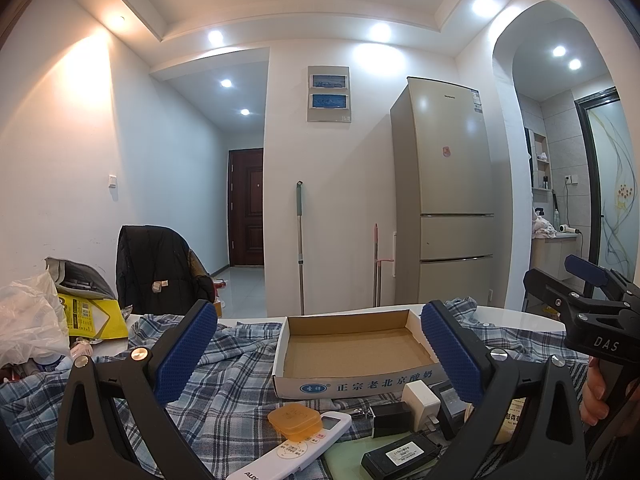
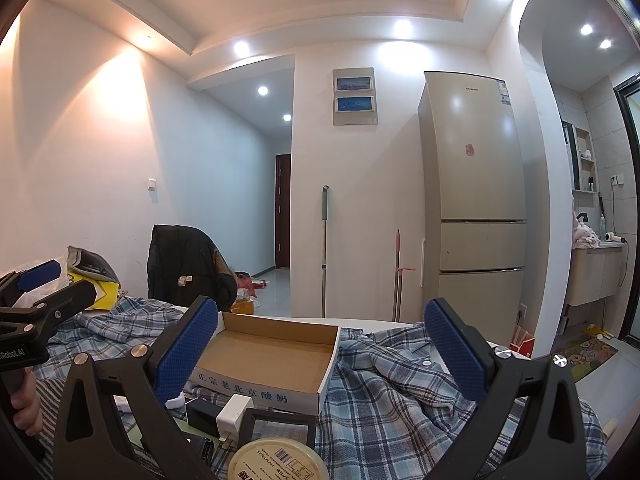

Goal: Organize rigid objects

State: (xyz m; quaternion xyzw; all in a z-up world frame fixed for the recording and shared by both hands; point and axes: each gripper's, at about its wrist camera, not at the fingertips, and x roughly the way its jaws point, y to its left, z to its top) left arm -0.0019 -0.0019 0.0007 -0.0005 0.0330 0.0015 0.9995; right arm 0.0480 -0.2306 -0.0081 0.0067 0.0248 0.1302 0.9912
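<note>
An empty cardboard tray (image 1: 352,350) with Chinese print sits on a plaid cloth (image 1: 224,384); it also shows in the right wrist view (image 2: 272,356). In front of it lie an orange box (image 1: 295,421), a white remote (image 1: 298,450), a white charger (image 1: 420,402), a small black block (image 1: 390,420) and a black battery pack (image 1: 402,456). A round tin (image 2: 280,460) lies nearest in the right wrist view, beside the charger (image 2: 234,414). My left gripper (image 1: 320,354) is open and empty above these. My right gripper (image 2: 322,354) is open and empty.
A chair with a black jacket (image 1: 160,272) stands behind the table. Plastic bags and a yellow package (image 1: 86,318) crowd the left end. A fridge (image 1: 452,196) and two mop handles (image 1: 300,248) stand against the far wall.
</note>
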